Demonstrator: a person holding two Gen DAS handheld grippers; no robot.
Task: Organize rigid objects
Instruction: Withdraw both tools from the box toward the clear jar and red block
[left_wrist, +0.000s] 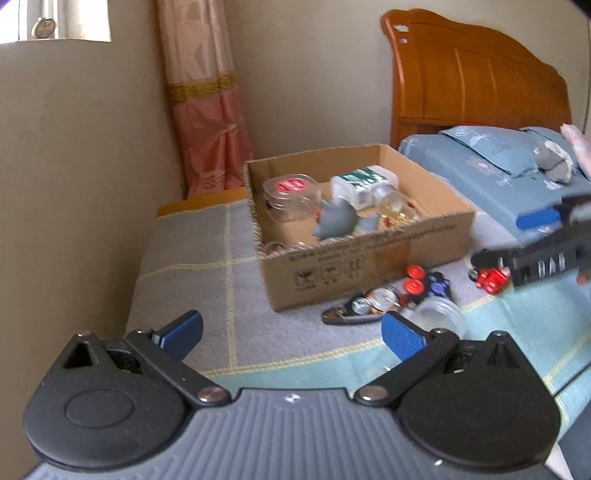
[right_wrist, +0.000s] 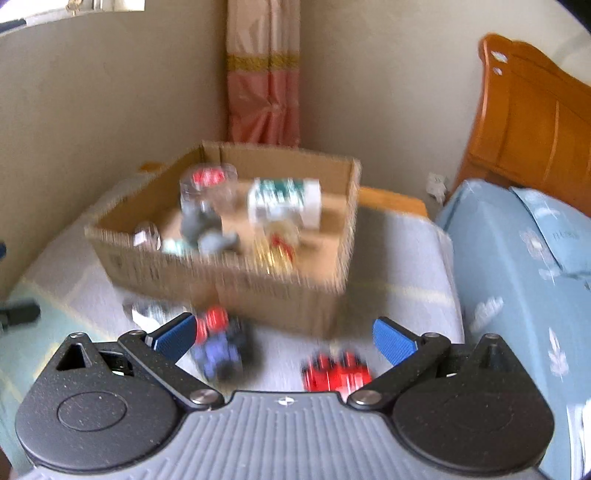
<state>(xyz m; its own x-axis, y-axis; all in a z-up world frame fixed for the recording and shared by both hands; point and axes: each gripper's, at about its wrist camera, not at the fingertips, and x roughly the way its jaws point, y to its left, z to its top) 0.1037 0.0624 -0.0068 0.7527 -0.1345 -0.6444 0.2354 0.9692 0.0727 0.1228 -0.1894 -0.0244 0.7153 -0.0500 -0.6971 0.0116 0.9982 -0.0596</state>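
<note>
Toys lie loose on the blanket (left_wrist: 229, 291) before the cardboard box (left_wrist: 369, 266): a red toy car (right_wrist: 338, 374) and a blue one (right_wrist: 223, 350). Both the right gripper (right_wrist: 282, 339) and left gripper (left_wrist: 291, 332) are spread, empty. Best to centre the right gripper over the red car, then pinch its sides squarely.

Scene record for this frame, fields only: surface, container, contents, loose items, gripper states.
surface: grey and teal checked blanket
container: open cardboard box on the blanket
in box: clear jar with red lid, green-and-white carton, grey toy figure
loose in front of box: red toy, blue-and-black toy with red wheels, clear jar
left hand-held gripper: open, empty
right hand-held gripper: open, empty, above the loose toys
image quality: right wrist view motion-blurred
</note>
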